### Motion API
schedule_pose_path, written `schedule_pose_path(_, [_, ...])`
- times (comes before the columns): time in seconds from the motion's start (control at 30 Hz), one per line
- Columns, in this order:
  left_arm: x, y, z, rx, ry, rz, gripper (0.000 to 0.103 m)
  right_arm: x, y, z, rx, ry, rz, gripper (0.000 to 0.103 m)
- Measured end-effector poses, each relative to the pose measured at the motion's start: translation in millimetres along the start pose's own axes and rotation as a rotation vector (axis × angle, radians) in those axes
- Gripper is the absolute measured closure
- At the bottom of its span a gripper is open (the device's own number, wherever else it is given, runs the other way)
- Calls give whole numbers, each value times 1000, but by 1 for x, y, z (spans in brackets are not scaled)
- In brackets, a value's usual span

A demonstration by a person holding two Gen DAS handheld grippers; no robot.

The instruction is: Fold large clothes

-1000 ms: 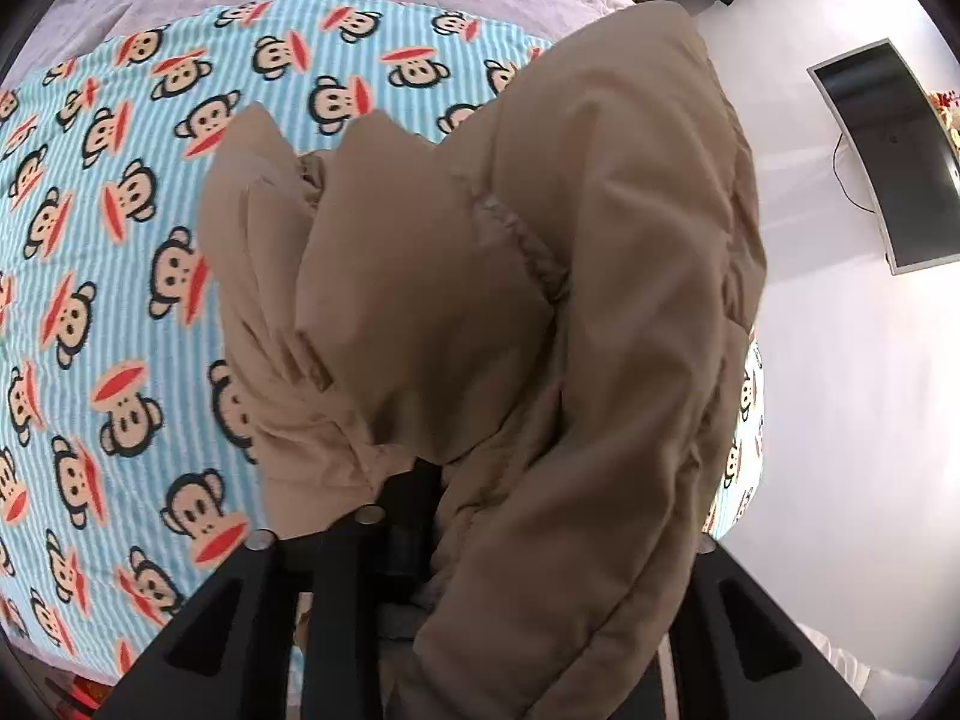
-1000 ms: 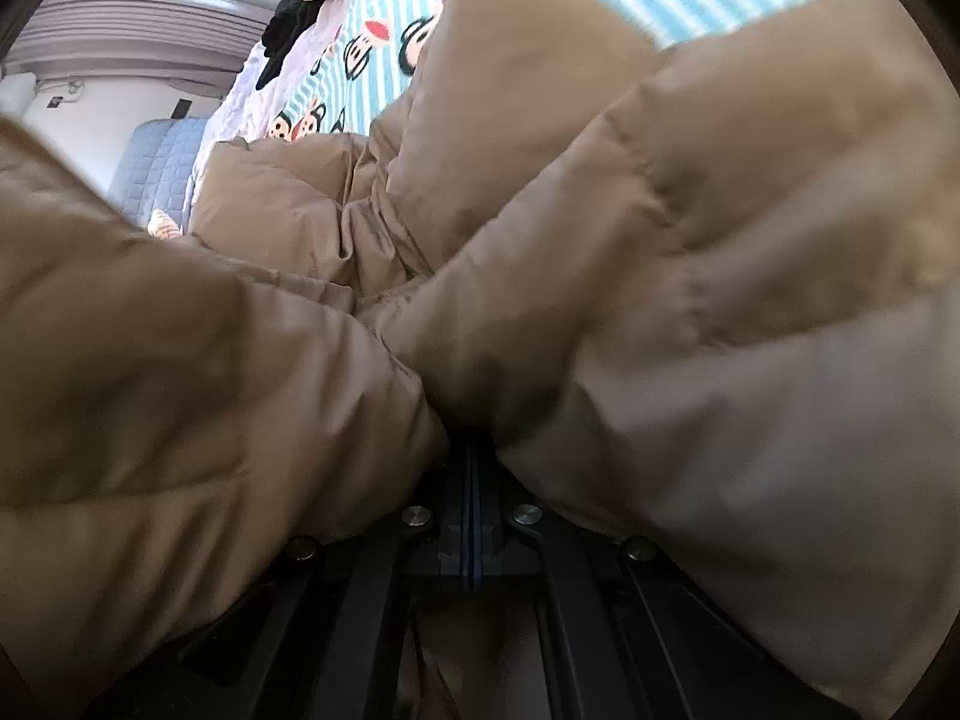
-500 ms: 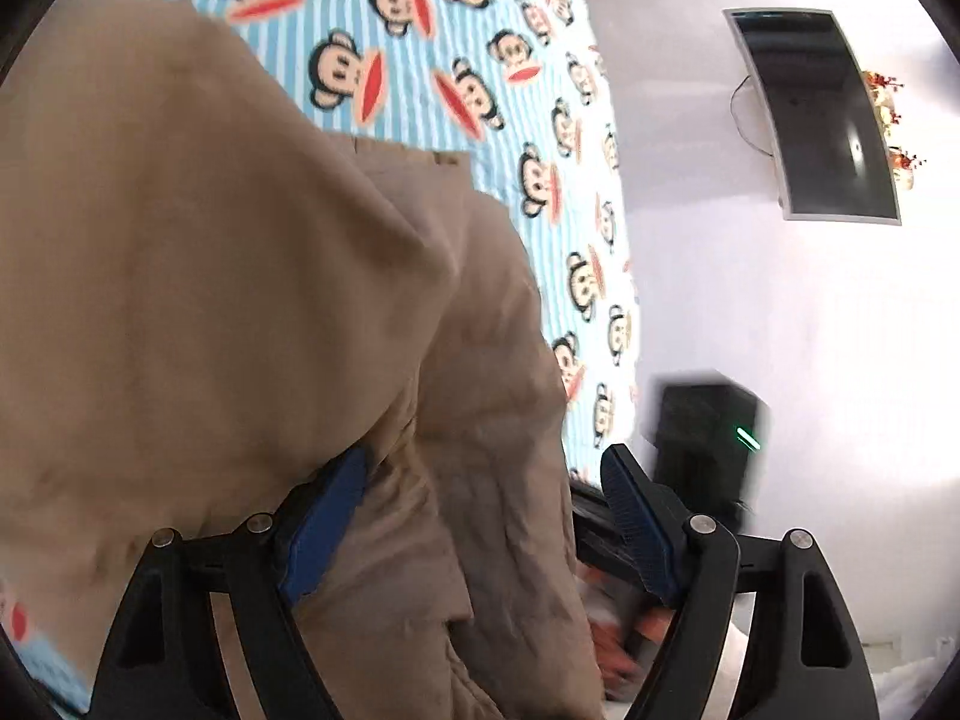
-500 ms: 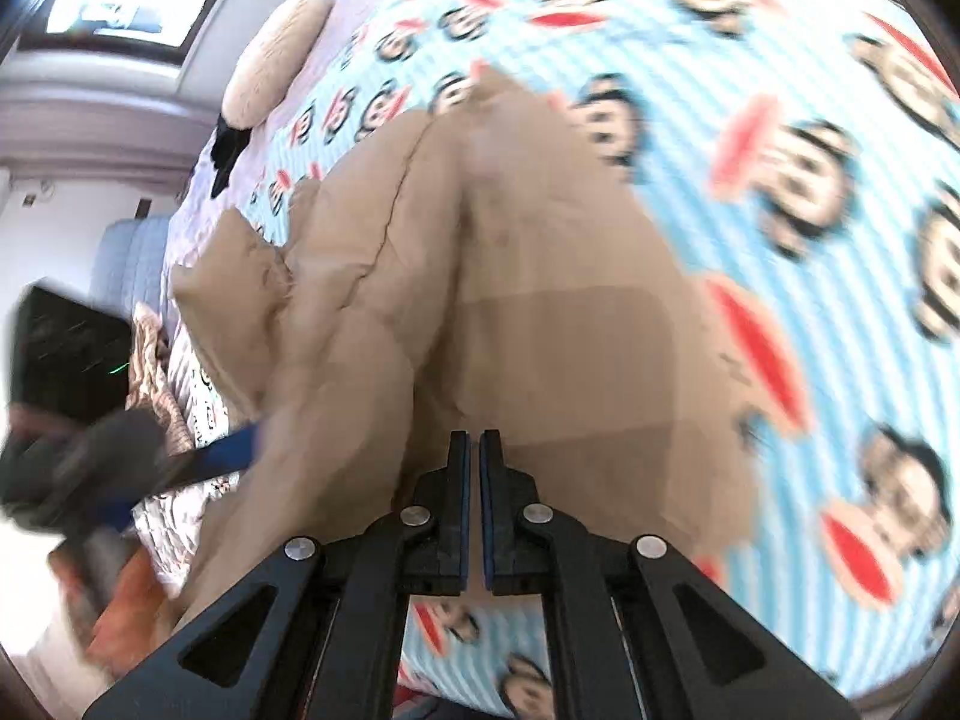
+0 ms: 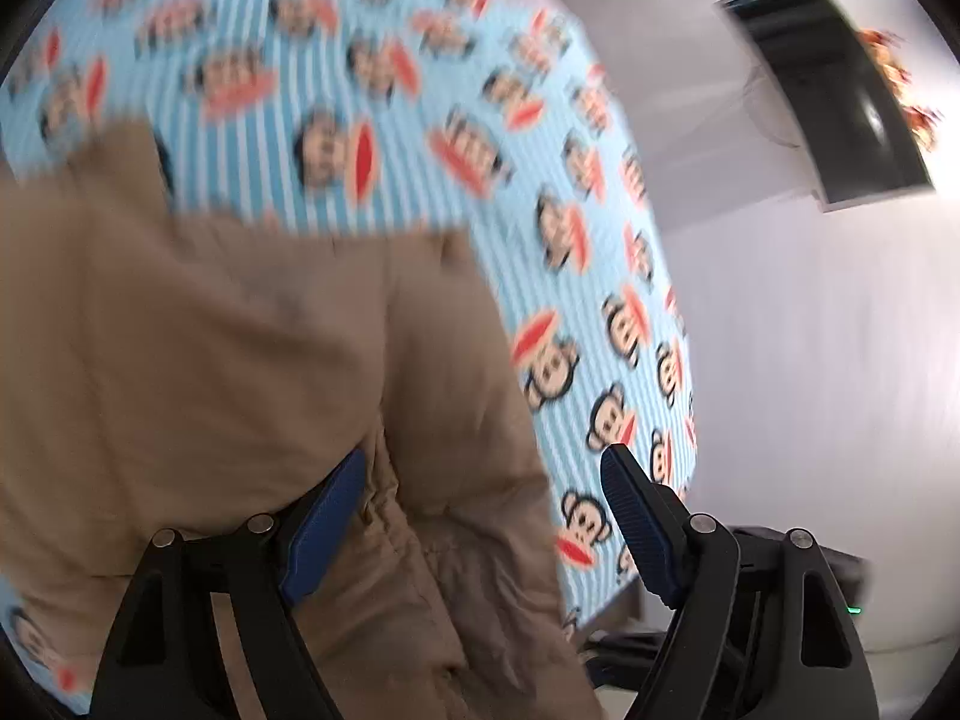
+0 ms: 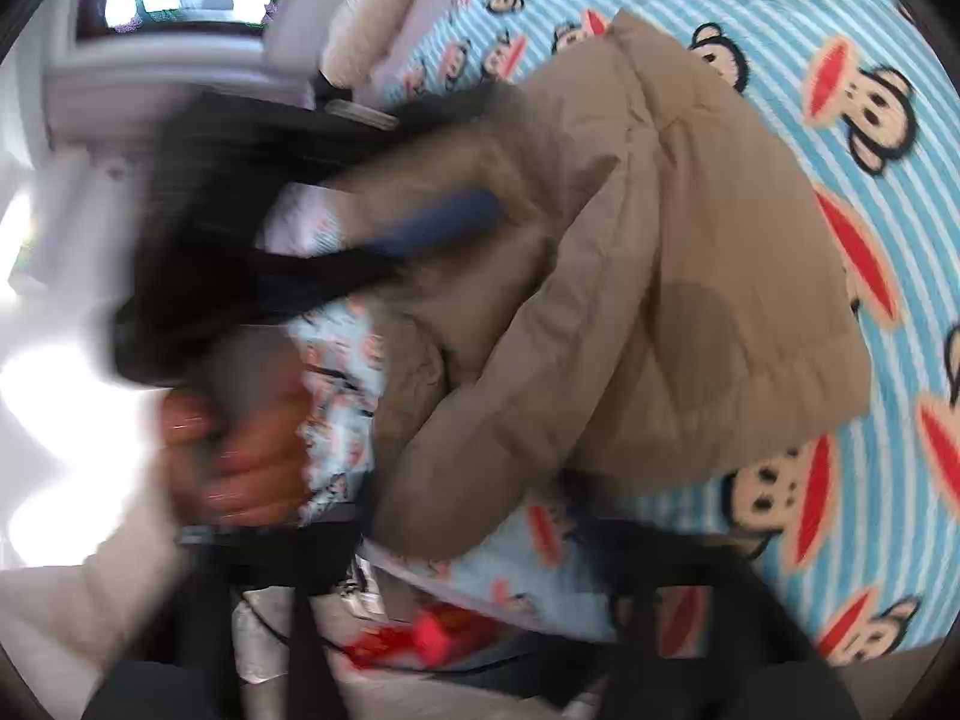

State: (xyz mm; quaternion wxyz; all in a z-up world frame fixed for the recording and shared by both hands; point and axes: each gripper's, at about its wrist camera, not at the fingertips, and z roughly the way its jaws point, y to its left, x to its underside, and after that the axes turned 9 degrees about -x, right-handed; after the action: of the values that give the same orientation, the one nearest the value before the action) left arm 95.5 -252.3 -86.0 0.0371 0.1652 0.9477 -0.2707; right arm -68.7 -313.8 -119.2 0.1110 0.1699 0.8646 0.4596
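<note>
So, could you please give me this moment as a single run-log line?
step: fold set down | left hand-held gripper: open, over tan padded jacket | right hand-held gripper: jaws opening, blurred | jacket on monkey-print striped blanket

Lying bunched on a bed: a tan padded jacket [image 6: 648, 276], puffy and quilted, with stitched seams crossing its panels. Resting folded over itself in thick rounded layers, one broad panel lying on top and sloping toward the near edge of the bed. Spreading wide and blurred across the lower left of the left wrist view [image 5: 240, 372], a gathered seam running down near its lower edge. Showing a faintly darker patch on the top panel.
</note>
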Motion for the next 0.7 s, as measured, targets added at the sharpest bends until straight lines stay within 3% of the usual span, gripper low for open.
schedule_pose_path(0.1, [5,17,-54,-137,-177,37,22,-2,3,6,164,-16,-93,89])
schedule_pose_path(0.17, [9,44,-75,-224,-247,5,22,-3,0,3,198,-21,-98,89])
schedule_pose_path(0.27, [16,107,-79,-298,-236,-111,22,4,-12,-6,216,-23,-79,89])
schedule_pose_path(0.37, [16,151,-54,-290,-185,-227,22,5,-21,-12,250,-20,-81,89])
schedule_pose_path(0.53, [-9,109,-3,-319,-178,-139,22,10,-48,-8,336,1,-75,89])
schedule_pose_path(0.63, [-19,79,15,-368,-166,-62,22,7,-78,-23,287,13,66,84])
schedule_pose_path(0.7, [-23,71,22,-409,-163,-45,22,3,-67,-48,266,-17,43,80])
